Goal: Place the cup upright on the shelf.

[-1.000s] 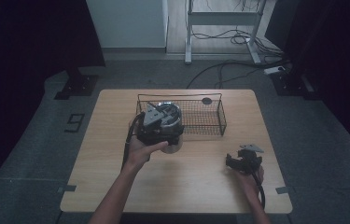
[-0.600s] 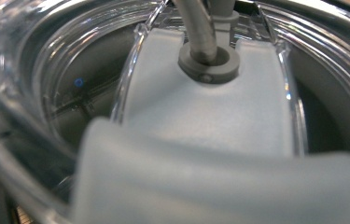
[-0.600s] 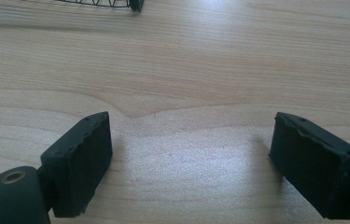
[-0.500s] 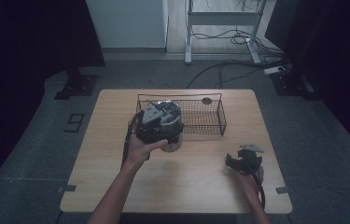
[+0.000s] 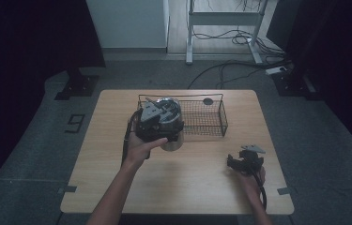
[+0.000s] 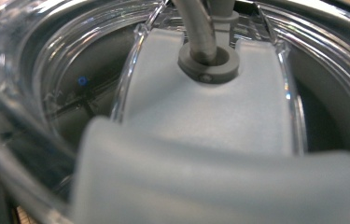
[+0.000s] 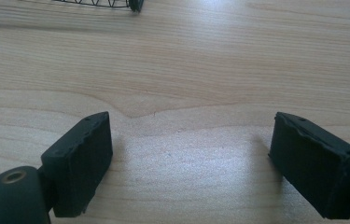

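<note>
Jaws of the right gripper (image 7: pixel 191 158) stand wide apart in the right gripper view, with bare wood of the bench (image 7: pixel 196 60) between them and nothing held; the black pads sit low over the surface, casting soft shadows on it. From the high view the right gripper (image 5: pixel 245 160) is near the bench's right front part, well apart from the wire basket (image 5: pixel 206 123), whose corner also peeks in at the top edge of the right gripper view. The left gripper (image 5: pixel 157 123) is raised at the basket's left end in the high view, the person's left hand (image 5: pixel 141 147) under it, and it carries a clear round container (image 5: pixel 170 126) that hangs at the basket's near rim. Whether the container rests on anything cannot be told. In the left gripper view the clear container (image 6: pixel 37 107) is pressed very close to the camera, with a pale grey piece and a grey tube inside its curved wall; the left jaws themselves are hidden there, so their opening cannot be read.
</note>
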Tool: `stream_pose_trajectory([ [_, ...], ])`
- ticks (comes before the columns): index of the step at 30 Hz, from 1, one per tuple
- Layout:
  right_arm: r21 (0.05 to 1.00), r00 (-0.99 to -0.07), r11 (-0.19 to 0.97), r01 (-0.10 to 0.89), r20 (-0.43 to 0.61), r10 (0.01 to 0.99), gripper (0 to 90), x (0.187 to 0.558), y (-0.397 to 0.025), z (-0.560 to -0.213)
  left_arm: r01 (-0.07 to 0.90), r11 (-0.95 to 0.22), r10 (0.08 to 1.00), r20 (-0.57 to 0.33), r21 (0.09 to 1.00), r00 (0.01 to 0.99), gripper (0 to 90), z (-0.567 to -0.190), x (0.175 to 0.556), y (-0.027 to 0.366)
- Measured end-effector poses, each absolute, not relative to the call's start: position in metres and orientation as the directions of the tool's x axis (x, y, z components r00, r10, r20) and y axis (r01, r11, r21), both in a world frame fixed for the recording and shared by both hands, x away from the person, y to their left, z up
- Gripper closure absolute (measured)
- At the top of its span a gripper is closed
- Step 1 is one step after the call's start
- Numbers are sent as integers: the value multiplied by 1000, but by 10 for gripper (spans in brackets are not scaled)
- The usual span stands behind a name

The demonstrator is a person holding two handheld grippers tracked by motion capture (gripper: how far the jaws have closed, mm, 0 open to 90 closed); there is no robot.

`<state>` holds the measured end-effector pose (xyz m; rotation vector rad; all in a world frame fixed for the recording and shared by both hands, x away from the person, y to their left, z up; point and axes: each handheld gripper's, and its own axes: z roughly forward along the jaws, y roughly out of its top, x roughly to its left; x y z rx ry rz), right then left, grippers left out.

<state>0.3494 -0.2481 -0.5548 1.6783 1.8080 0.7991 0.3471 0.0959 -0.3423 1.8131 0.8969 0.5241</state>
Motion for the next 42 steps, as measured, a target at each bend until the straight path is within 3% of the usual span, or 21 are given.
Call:
stream_pose_trajectory([
  [23, 735, -74, 45, 676, 7, 997, 130, 349, -248, -555, 340, -189, 814, -47, 921, 578, 40, -325, 386, 116],
  [42, 738, -76, 45, 673, 8, 997, 130, 350, -249, -555, 366, -196, 837, -39, 910, 546, 40, -335, 425, 112],
])
